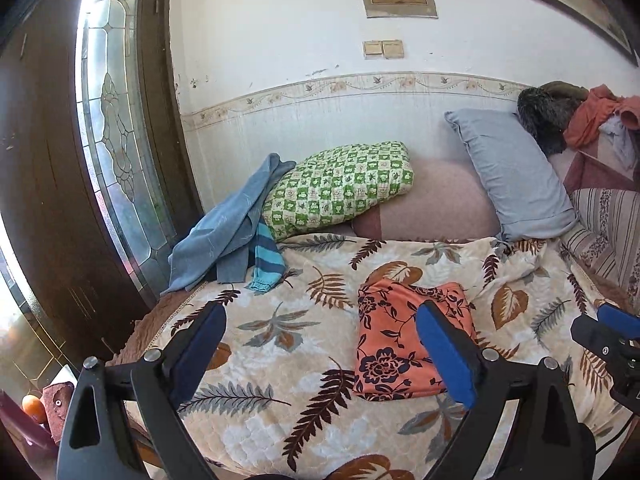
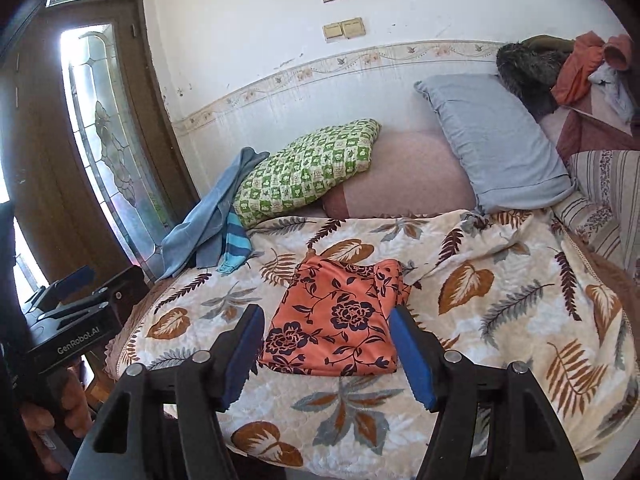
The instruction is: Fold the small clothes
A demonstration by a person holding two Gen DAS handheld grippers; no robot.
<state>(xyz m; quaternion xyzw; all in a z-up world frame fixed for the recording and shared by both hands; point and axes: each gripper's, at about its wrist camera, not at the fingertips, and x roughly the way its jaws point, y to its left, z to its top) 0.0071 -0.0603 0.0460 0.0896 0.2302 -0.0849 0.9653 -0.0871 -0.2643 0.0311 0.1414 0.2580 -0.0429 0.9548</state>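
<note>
An orange floral garment (image 1: 404,340) lies folded into a rough rectangle on the leaf-print bed cover (image 1: 280,380); it also shows in the right wrist view (image 2: 340,320). My left gripper (image 1: 324,356) is open and empty, held above the bed, with its right finger over the garment's right side. My right gripper (image 2: 328,356) is open and empty, hovering just in front of the garment's near edge. The left gripper's body (image 2: 76,320) shows at the left of the right wrist view. A blue garment (image 1: 224,236) with a striped sleeve lies crumpled at the back left.
A green checked pillow (image 1: 340,188), a pink cushion (image 1: 440,204) and a grey-blue pillow (image 1: 516,176) lean on the wall. A pile of clothes (image 1: 580,120) sits at the back right. A dark wooden door with a glass pane (image 1: 112,140) stands left of the bed.
</note>
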